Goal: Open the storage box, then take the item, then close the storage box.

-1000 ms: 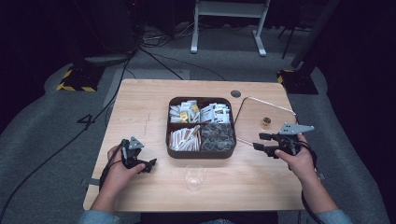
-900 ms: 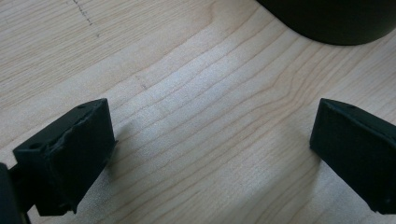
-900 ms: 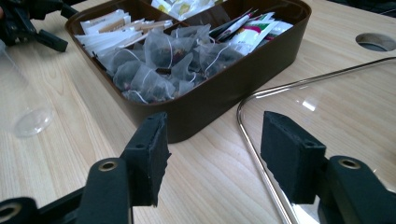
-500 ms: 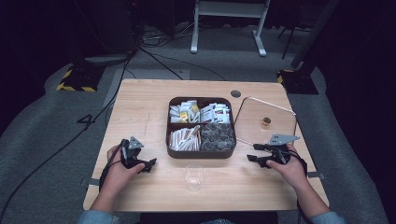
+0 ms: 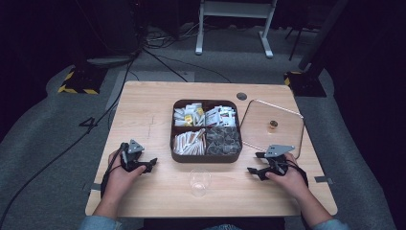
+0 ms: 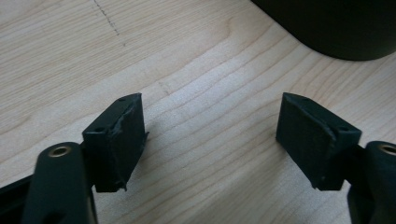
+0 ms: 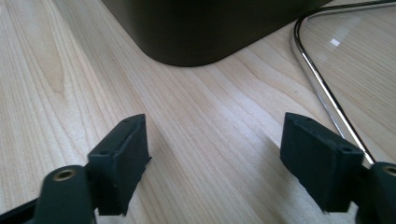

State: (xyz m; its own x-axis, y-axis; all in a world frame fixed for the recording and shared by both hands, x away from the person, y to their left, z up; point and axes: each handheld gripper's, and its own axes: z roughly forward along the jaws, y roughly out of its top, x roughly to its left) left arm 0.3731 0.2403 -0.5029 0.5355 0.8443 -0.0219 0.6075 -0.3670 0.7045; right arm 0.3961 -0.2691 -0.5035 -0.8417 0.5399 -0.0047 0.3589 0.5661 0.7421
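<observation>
1. I have the left gripper (image 5: 143, 164) resting low on the counter (image 5: 143, 110), near its front left part, with the person's left hand (image 5: 119, 178) wrapped around it.
2. In the left gripper view its jaws stand apart with bare wood grain between them; they have just been closing a little, yet nothing sits between them and the pads (image 6: 119, 140) press on nothing.
3. Ahead of those jaws, in the upper right of the left gripper view, I see the dark rounded corner of the tray (image 6: 345, 32), apart from the jaws.
4. The right gripper (image 5: 256, 170) sits low over the counter near the front right, held in the right hand (image 5: 289, 178).
5. Its jaws are wide and have just been opening; in the right gripper view there is only wood between the pads (image 7: 122, 158), and nothing is gripped.
6. The tray (image 5: 207, 156) is in the middle of the counter, between the two grippers and a little farther from the person. It has four compartments: pale packets in the two far ones, light sticks in the near left, dark wrapped pieces in the near right.
7. The glass lid (image 5: 282, 112) with its metal rim and small knob lies flat just right of the tray; its near corner is just beyond the right gripper. In the right gripper view the rim (image 7: 327, 93) runs close by the right-hand jaw; I cannot tell whether they touch.
8. A clear glass (image 5: 199, 181) stands upright at the counter's front, between the grippers and just in front of the tray.
</observation>
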